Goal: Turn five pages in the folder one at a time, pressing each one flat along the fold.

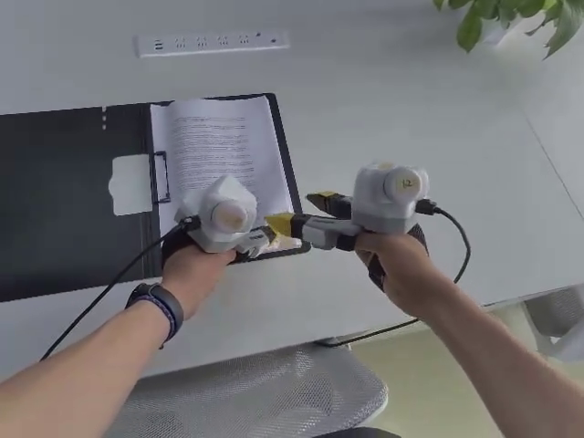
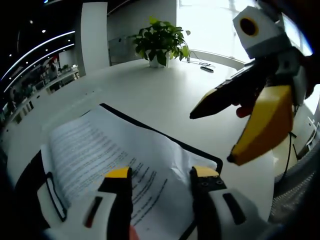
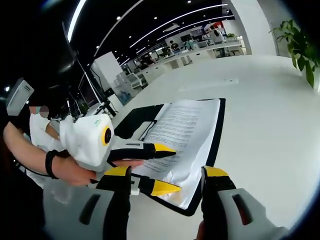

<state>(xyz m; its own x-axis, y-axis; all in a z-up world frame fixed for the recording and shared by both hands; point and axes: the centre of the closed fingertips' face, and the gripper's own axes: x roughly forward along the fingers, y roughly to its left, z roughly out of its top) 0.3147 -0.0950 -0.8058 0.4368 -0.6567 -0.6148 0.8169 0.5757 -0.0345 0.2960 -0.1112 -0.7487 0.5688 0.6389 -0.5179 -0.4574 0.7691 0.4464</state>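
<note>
Centrally, we see a black folder (image 1: 73, 210) lying open on a white desk (image 1: 383, 109). A stack of printed pages sits on its right half, and the top page (image 1: 219, 146) looks flat. The page's long axis runs away from us. The fold runs along its left edge, where a clip (image 1: 162, 175) holds the sheets. The left gripper (image 2: 162, 175) hovers at the near right corner of that page and looks up along the sheet. Its yellow-tipped fingers (image 2: 119, 175) are spread apart and hold nothing. In the right gripper view they stand one above the other at the corner. We cannot tell whether either one touches the paper. The right gripper (image 3: 167, 175) is just beside the folder's near right corner and points left towards it. Its fingers (image 3: 215, 175) are also released and empty. We judge the left gripper to be the nearer one for lifting the free edge. The page would have to swing leftward over the fold. A white power strip (image 1: 212, 41) lies at the far edge of the desk, and a leafy plant (image 1: 511, 18) stands at the far right. A grey mesh chair (image 1: 265, 392) sits below the near edge. Behind us, the right gripper view shows an open office with ceiling strip lights.
</note>
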